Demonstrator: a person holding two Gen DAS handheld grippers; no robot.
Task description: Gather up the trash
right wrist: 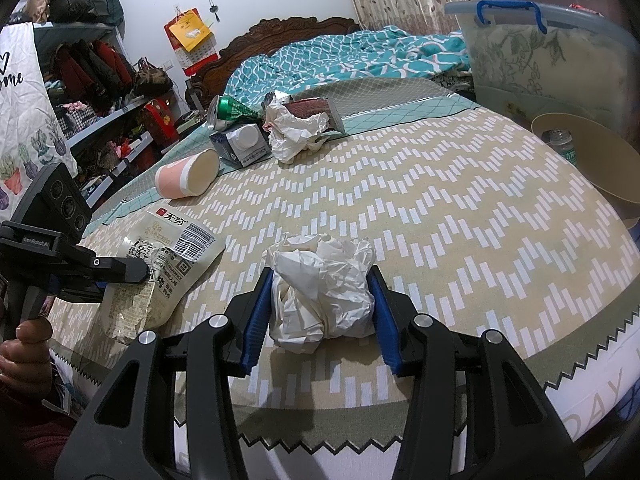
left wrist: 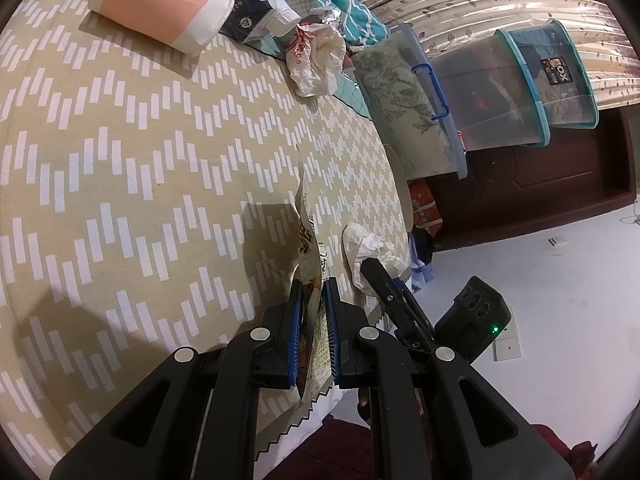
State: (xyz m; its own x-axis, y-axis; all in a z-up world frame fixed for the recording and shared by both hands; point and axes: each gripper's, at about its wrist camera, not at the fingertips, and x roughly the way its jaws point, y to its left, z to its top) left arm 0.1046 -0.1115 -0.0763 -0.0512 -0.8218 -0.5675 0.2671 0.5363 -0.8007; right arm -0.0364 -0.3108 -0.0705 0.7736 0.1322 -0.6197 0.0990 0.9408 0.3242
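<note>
The left gripper (left wrist: 312,284) is clamped tight on the snack wrapper (left wrist: 310,240), blue pads pinching the crinkled bag edge-on so it stands up between the fingers above the zigzag bedspread (left wrist: 140,160). From the right wrist view that same wrapper (right wrist: 168,264) shows its barcode and printed face, hanging off to the left of the right gripper, with the left gripper (right wrist: 132,272) biting its lower corner.

The right gripper (right wrist: 322,280) has its jaws spread around a crumpled white paper ball (right wrist: 320,288), a blue pad on either side and touching it or nearly so; whether it is squeezing is hard to tell. The ball sits on the bedspread (right wrist: 440,208) near the front edge. In the left view the ball (left wrist: 368,252) lies just right of the left gripper, with a black finger of the right gripper (left wrist: 374,270) against it.

Farther ahead of the right gripper lies a pink paper cup (right wrist: 188,178) on its side, and beyond it a cluster: a carton (right wrist: 240,144), a green can (right wrist: 228,112) and another wad of crumpled paper (right wrist: 296,132). Off to the right, past the bed's edge, is a beige bin (right wrist: 588,160) with a small bottle (right wrist: 560,144) inside.
</note>
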